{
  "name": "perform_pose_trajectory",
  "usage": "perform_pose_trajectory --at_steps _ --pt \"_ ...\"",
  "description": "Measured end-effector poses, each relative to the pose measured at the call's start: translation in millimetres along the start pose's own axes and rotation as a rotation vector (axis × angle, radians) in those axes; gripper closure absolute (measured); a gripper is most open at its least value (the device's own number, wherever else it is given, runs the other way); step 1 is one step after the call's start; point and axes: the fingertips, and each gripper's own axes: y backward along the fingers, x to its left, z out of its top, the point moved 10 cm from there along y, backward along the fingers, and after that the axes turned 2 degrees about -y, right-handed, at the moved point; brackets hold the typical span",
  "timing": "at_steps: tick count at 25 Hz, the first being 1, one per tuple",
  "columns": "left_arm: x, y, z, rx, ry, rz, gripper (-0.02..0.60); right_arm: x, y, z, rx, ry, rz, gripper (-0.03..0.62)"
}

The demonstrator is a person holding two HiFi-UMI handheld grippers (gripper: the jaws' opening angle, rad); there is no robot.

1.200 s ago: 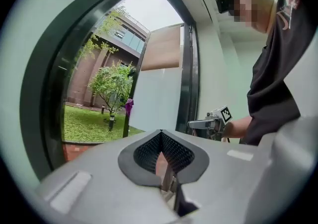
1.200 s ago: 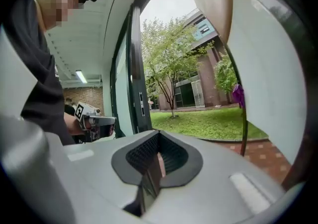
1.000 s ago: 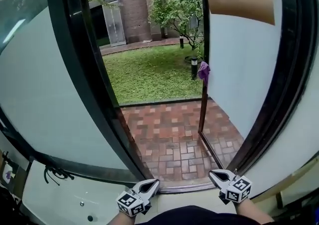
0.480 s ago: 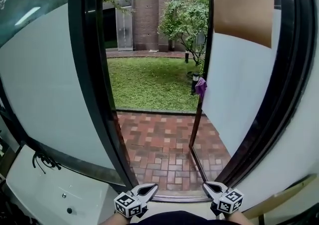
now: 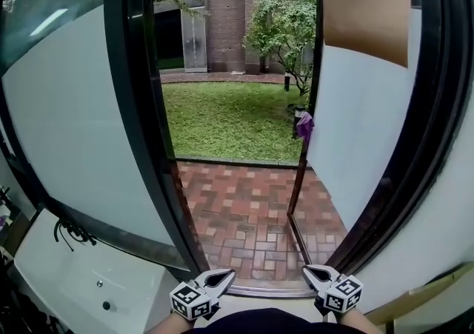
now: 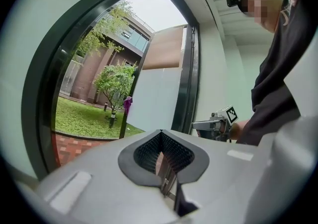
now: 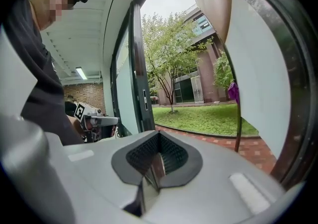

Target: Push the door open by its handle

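Note:
The door [image 5: 363, 125], frosted glass with a brown top panel, stands swung open outward on the right. A purple thing [image 5: 304, 124] hangs at handle height on its free edge, also seen in the left gripper view [image 6: 127, 102] and the right gripper view [image 7: 232, 91]. Both grippers sit low by my body at the threshold, far from the door. My left gripper [image 5: 227, 274] is shut and empty, its pads [image 6: 161, 156] closed together. My right gripper [image 5: 307, 271] is shut too, with nothing between its pads [image 7: 158, 161].
A black door frame [image 5: 141, 140] and a fixed frosted pane [image 5: 67, 140] stand on the left. Beyond the metal threshold [image 5: 259, 292] lie brick paving [image 5: 244, 214] and a lawn [image 5: 222, 118]. A white ledge [image 5: 74, 281] is at lower left.
Both grippers have slid lower in the head view and a little closer together, mostly in the first half second. The door stays open as before and both grippers stay shut.

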Motion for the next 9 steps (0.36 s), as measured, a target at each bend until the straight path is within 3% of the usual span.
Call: perform_pose_trajectory --at_steps 9 --pt "5.8 4.5 2.3 -0.003 -0.007 0.002 0.563 1.0 -1.7 -0.3 -0.004 -0.002 -0.012 0.594"
